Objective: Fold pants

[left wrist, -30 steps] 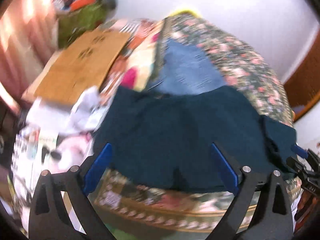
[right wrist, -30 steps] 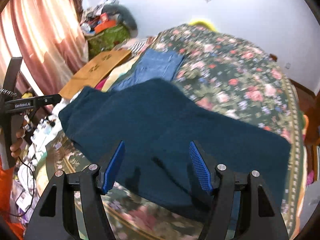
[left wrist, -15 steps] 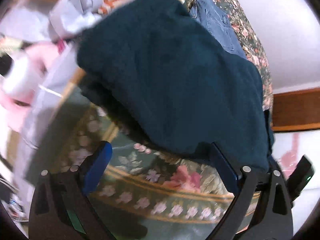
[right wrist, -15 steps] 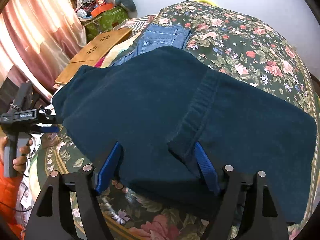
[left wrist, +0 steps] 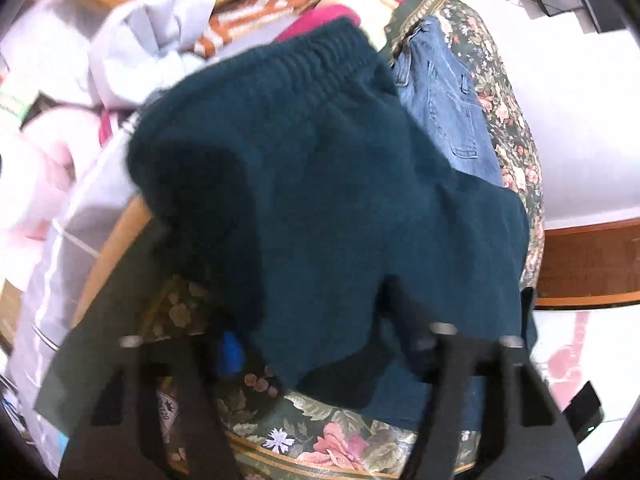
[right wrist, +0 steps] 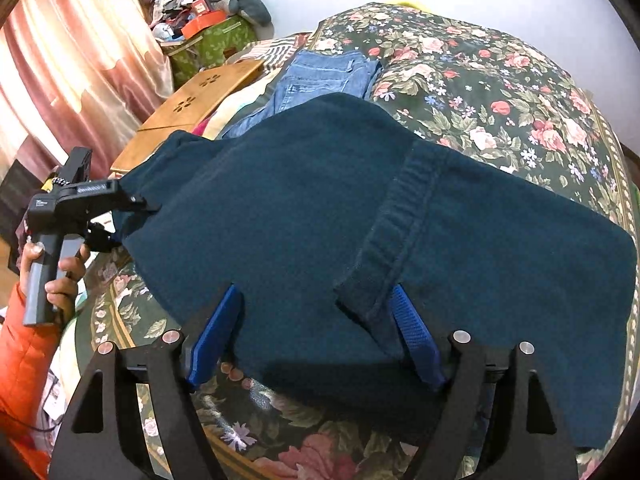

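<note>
Left wrist view: your left hand-held gripper (left wrist: 316, 354) has just been closing on the near edge of the dark teal pants (left wrist: 328, 184). Cloth bunches between the fingers; whether the pads already pinch it, you cannot tell, as one pad is buried and the frame is blurred. The elastic waistband lies at the far end, beside the jeans (left wrist: 444, 96).

Right wrist view: your right hand-held gripper (right wrist: 314, 340) has just been opening and stands wide, gripping nothing, astride the near edge. The pants lie on the floral bedspread (right wrist: 500, 80), apparently folded lengthwise once, a hem on top. Cross folds look still to do. The right end of the pants runs off frame.
</note>
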`<state>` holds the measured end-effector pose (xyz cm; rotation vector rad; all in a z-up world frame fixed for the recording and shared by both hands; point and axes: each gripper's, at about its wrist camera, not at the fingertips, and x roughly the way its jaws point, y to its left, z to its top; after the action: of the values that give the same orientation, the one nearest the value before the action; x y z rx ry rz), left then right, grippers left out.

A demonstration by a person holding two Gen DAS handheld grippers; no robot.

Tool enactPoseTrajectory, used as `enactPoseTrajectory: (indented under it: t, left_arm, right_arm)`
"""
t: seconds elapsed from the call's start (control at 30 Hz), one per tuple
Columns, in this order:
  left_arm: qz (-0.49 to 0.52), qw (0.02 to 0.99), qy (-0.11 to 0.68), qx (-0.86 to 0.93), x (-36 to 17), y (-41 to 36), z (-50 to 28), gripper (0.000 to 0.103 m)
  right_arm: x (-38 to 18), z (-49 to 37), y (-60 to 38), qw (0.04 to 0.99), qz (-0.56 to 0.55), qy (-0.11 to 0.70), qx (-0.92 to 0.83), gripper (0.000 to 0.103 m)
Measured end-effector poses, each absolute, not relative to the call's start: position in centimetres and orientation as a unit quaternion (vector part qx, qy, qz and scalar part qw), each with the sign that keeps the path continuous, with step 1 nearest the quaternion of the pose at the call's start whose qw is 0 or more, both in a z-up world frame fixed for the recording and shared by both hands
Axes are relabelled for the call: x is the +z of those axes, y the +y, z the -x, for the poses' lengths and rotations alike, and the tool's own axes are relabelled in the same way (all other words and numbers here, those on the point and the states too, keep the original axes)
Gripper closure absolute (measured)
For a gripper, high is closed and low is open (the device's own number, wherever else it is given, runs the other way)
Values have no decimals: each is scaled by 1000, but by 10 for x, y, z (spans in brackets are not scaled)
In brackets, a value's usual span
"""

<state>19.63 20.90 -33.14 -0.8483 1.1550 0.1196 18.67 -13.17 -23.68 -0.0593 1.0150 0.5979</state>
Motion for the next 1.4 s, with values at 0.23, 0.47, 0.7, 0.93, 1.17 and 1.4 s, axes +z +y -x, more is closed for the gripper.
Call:
enactPoseTrajectory:
  t: [0.23,0.47,0.7,0.93,1.17,1.4]
  left_arm:
    - [243,836,482,99,-270,178,-207,78]
    - [165,906,382,81,-169,123,-223,81]
    - [112,945,307,-7,-86,31,-234,81]
    - [59,941,311,-117,-71,-94,-263,84]
    - [11,899,377,-222,-113,-201,-277,88]
    - [-56,832,479,-274,-204,-268,-254,88]
  right_arm:
    - [-227,-183,-152,838,9,474,272,28]
    - [-218,-177,-196,855,-34,456,246,28]
    - [-215,-164,-247,873,-45,440,207,28]
    - [-212,-149,-300,885,-68,424,179,28]
    - [-217,-139,-345,888,-95,427,144,28]
    - [-231,-128,-365,880,-106,445,126,28]
